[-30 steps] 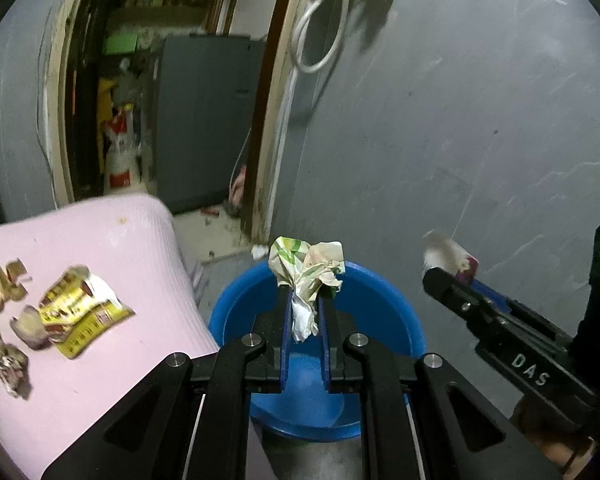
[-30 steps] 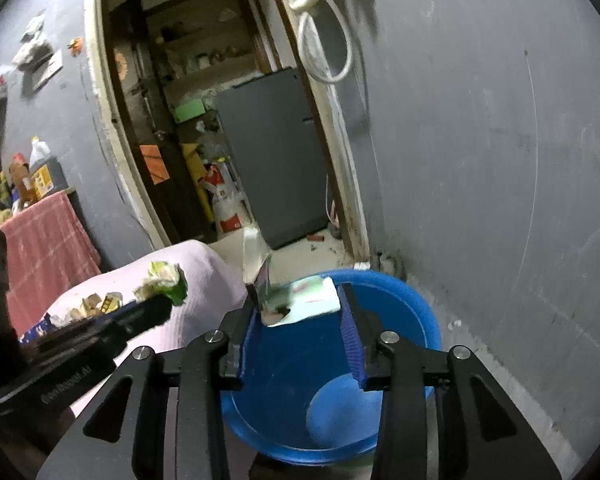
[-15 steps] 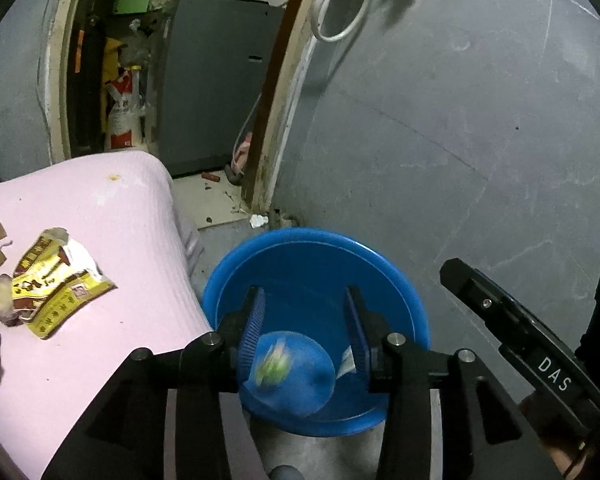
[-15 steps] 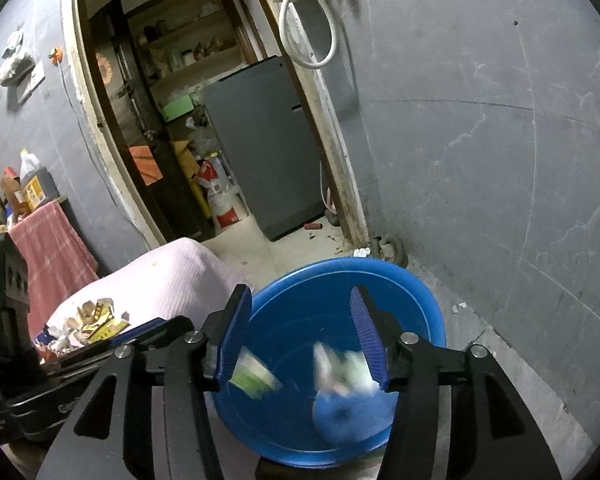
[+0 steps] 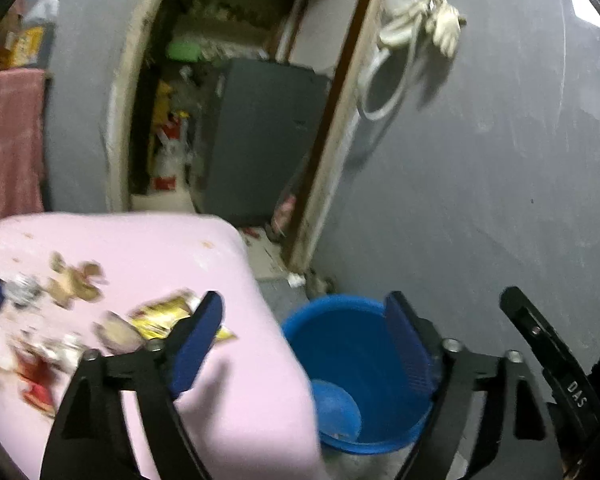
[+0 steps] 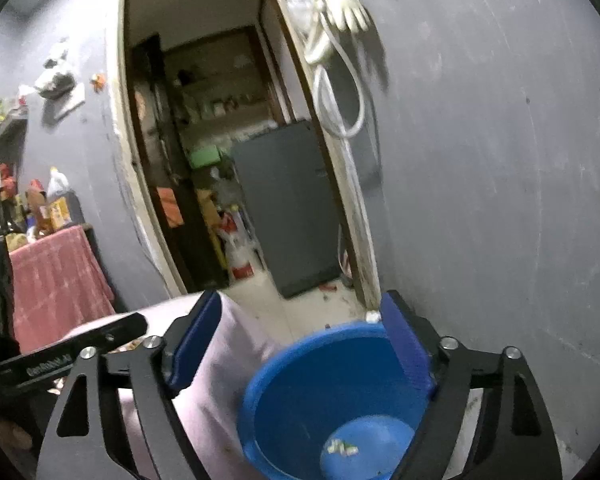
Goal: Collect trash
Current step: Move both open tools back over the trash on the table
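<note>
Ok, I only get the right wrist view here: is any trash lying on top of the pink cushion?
Observer: Yes. A crumpled yellow wrapper lies on the pink cushion, beside the left gripper.
Operator: Anything else up there?
Observer: Brown scraps lie farther back, and a red wrapper sits near the cushion's left edge.
Operator: Is the left gripper carrying anything?
Observer: No, its jaws are opening with nothing between them.

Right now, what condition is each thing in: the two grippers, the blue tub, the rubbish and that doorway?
left gripper: jaws opening, nothing between them
right gripper: jaws opening, nothing between them
blue tub: upright on the floor, a scrap on its bottom
wrappers: scattered on the pink cushion
doorway: open
</note>
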Tool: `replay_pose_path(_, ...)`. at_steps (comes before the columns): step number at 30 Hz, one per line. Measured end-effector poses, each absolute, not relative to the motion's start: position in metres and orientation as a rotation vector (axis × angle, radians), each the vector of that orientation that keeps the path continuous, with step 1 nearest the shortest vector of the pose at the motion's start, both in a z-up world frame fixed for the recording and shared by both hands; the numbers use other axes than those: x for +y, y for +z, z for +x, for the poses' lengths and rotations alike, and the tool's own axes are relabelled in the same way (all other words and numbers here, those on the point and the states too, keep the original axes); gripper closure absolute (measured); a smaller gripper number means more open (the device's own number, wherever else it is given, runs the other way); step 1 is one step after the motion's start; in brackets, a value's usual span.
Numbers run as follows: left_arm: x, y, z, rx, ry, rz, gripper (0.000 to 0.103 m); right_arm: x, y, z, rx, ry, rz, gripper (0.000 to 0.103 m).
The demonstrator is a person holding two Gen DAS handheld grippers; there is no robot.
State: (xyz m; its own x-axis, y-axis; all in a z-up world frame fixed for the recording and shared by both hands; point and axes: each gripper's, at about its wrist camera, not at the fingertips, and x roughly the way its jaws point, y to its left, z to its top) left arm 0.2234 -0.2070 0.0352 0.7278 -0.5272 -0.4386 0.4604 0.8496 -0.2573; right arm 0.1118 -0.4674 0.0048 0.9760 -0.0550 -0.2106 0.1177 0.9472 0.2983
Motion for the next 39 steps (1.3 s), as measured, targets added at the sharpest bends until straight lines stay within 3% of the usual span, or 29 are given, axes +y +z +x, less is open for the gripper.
replay_pose_path(4,-0.174,0.055,0.208,0.437,-0.495,-0.172,0.004,-0.45,0.015,0.104,0.114,-0.058,0.281,0.0)
replay_pose_path(24,-0.037,0.067,0.158,0.233,-0.232,-0.125,0.002,-0.354,0.041,0.098,-0.061,0.15,0.157,0.0)
replay_pose_path(39,-0.01,0.012,0.171,0.393,-0.238,-0.054,0.002,-0.296,0.006,0.144,0.098,0.25,-0.018,0.0)
